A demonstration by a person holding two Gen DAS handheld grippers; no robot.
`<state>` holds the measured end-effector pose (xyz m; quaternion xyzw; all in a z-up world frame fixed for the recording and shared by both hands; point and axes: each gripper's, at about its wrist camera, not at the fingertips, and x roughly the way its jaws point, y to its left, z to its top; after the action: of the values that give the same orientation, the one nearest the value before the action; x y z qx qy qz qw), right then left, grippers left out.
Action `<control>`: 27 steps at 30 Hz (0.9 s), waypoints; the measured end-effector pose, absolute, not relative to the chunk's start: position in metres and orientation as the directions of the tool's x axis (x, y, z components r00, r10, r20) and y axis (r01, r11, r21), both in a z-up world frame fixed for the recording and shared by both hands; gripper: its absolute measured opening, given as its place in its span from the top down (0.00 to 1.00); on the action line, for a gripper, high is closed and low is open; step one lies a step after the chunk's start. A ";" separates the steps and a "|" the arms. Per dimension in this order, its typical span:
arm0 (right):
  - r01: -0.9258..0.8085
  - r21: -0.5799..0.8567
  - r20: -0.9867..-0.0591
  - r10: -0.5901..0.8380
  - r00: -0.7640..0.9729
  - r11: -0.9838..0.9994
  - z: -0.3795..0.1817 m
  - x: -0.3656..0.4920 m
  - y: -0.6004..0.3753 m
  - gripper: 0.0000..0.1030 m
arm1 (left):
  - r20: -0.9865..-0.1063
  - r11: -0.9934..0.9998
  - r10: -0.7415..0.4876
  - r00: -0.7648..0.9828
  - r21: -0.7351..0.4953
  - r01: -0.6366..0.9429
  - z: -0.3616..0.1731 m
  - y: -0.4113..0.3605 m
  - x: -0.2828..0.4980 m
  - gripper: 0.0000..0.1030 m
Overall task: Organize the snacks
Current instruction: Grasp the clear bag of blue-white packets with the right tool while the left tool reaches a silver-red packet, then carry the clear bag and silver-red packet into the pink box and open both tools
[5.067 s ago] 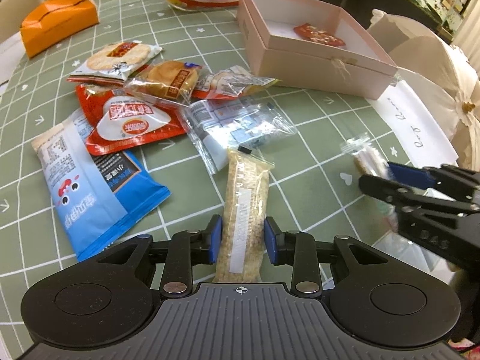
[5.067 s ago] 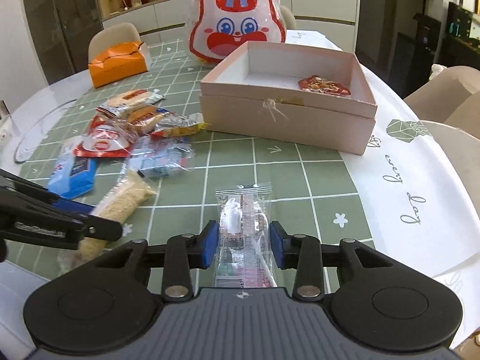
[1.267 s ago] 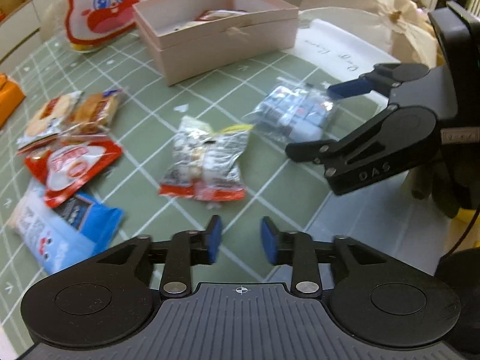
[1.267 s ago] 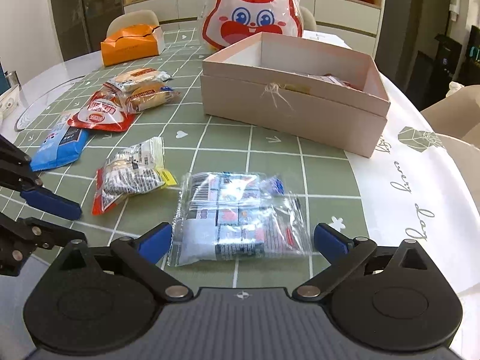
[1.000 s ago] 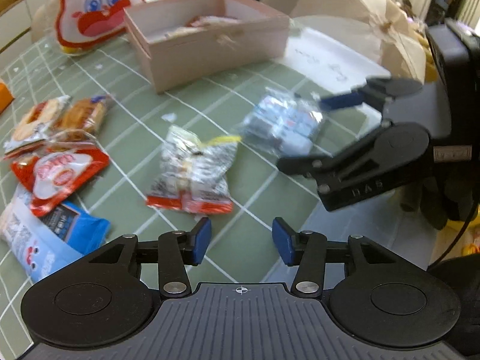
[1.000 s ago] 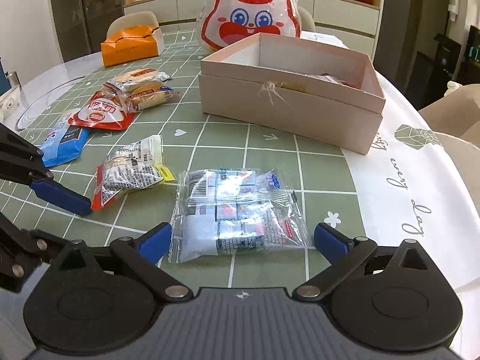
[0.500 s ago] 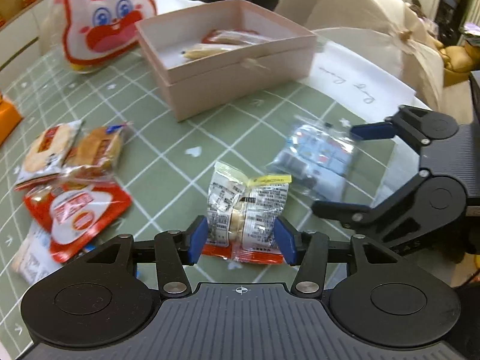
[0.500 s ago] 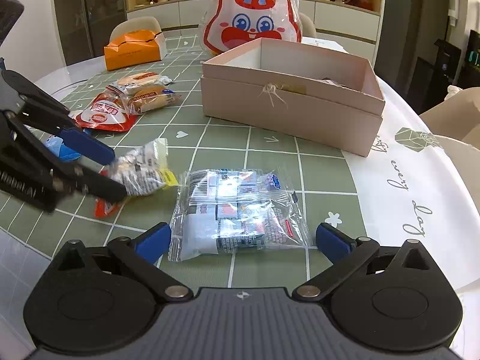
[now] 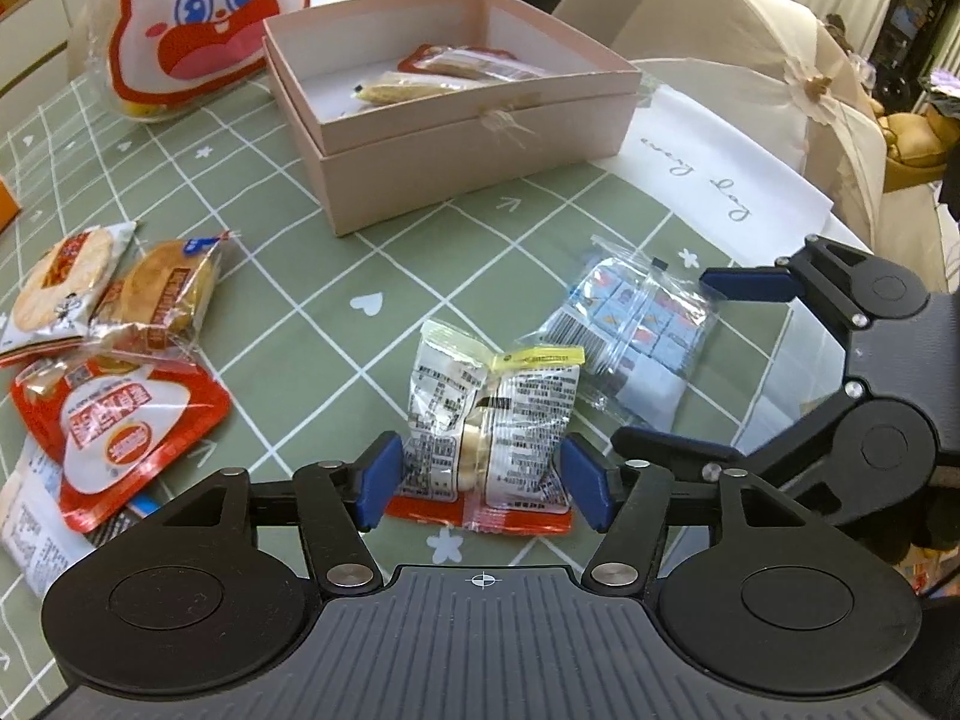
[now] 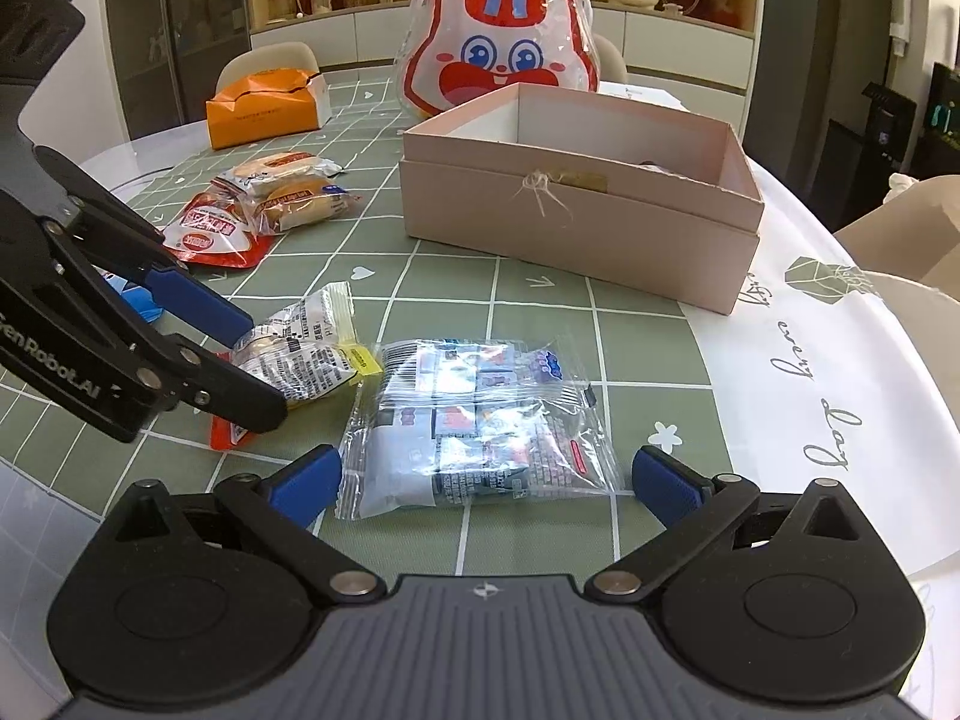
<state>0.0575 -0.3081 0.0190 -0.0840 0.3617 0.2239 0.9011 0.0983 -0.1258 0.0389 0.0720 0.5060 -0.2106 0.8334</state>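
A silver snack packet with a yellow and a red end lies on the green checked tablecloth. My left gripper straddles it with the jaws opening and the blue pads just clear of its sides; the right wrist view also shows this gripper and packet. A clear packet of small blue sweets lies flat between the wide-open jaws of my right gripper, untouched. The open pink box behind holds two wrapped snacks.
A big rabbit-face bag stands behind the box, with an orange carton at the far left. A red pouch, two round biscuit packs and a blue bag lie left. White cloth covers the right edge.
My left gripper has moved over the silver packet, and its jaws have widened around it. The right gripper and the clear packet have stayed put.
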 end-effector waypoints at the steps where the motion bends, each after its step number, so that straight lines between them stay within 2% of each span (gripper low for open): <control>1: -0.464 0.011 -0.689 0.343 0.638 0.886 0.019 0.058 -0.308 0.00 | -0.873 0.905 -0.275 0.403 -0.094 0.415 0.037 -0.126 0.100 0.34; 10: -0.473 0.013 -0.716 0.338 0.610 0.881 0.023 0.056 -0.307 0.00 | -0.852 0.938 -0.276 0.446 -0.138 0.317 0.041 -0.116 0.096 0.39; 13: -0.456 0.015 -0.728 0.322 0.605 0.890 0.024 0.054 -0.304 0.00 | -0.853 0.958 -0.241 0.463 -0.132 0.254 0.042 -0.107 0.087 0.40; 19: -0.379 -0.048 -0.735 0.224 0.640 0.924 0.027 0.047 -0.300 0.01 | -0.851 0.969 -0.239 0.467 -0.175 0.176 0.042 -0.090 0.075 0.41; 23: -0.204 -0.133 -0.717 0.048 0.695 0.970 0.029 0.052 -0.317 0.03 | -0.852 0.967 -0.252 0.459 -0.201 0.157 0.041 -0.084 0.070 0.41; 24: -0.164 -0.110 -0.725 0.034 0.688 0.980 0.031 0.054 -0.321 0.09 | -0.851 0.967 -0.253 0.461 -0.203 0.156 0.041 -0.084 0.068 0.41; 27: -0.095 0.108 -0.737 0.144 0.660 0.990 0.044 0.059 -0.332 0.11 | -0.850 0.969 -0.245 0.466 -0.197 0.151 0.042 -0.084 0.065 0.41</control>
<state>0.0585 -0.3320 0.0440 0.0301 0.4070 0.0657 0.9106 0.0647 -0.0844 0.0415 -0.0468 0.5035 -0.1157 0.8549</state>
